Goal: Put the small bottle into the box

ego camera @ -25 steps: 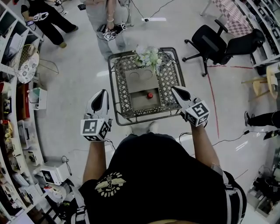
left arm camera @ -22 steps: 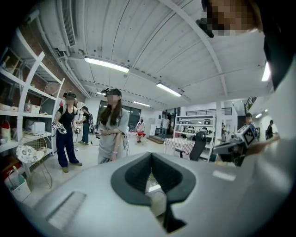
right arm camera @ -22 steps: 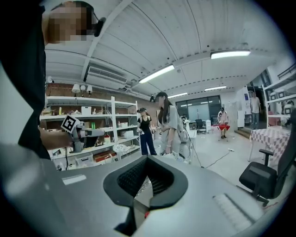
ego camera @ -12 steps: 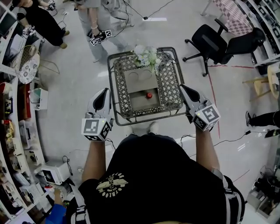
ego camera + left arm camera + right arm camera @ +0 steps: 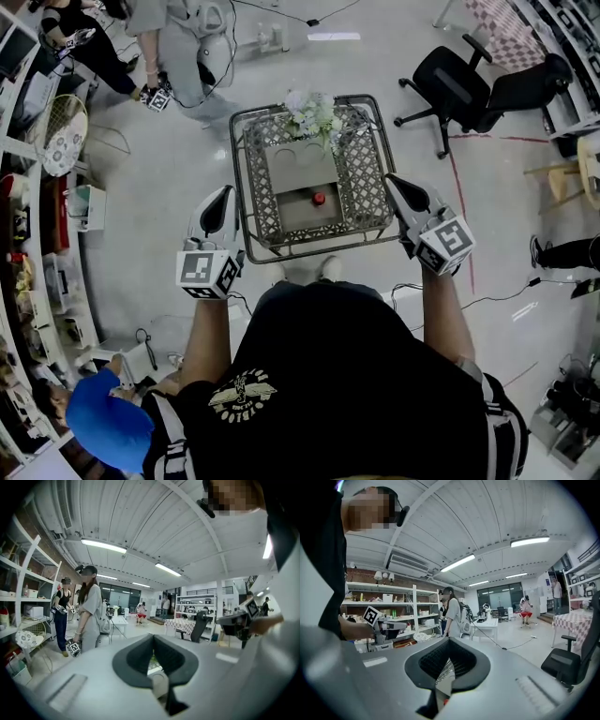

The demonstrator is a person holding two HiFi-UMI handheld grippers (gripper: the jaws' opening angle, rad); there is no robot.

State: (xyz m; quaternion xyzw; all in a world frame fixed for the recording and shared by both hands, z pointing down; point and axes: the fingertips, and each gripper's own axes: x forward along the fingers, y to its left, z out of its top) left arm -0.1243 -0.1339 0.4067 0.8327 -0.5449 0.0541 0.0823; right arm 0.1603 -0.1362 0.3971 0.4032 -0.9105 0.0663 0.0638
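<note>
While bottle (image 5: 320,198) sits boxed, right gripper (image 5: 394,184) apart

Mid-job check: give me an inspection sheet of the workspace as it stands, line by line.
Surface: metal lattice table, seen from above.
Job's things: small bottle, red-capped, sits inside the brown box, at its near end.
Clutter: flower bunch at the table's far edge.
Grippers: left tool and right tool both shut and empty, held beside the table's near corners.
Cables: floor cable runs along the right side.
Surroundings: black office chair far right; shelving on the left; person in grey beyond the table.
</note>
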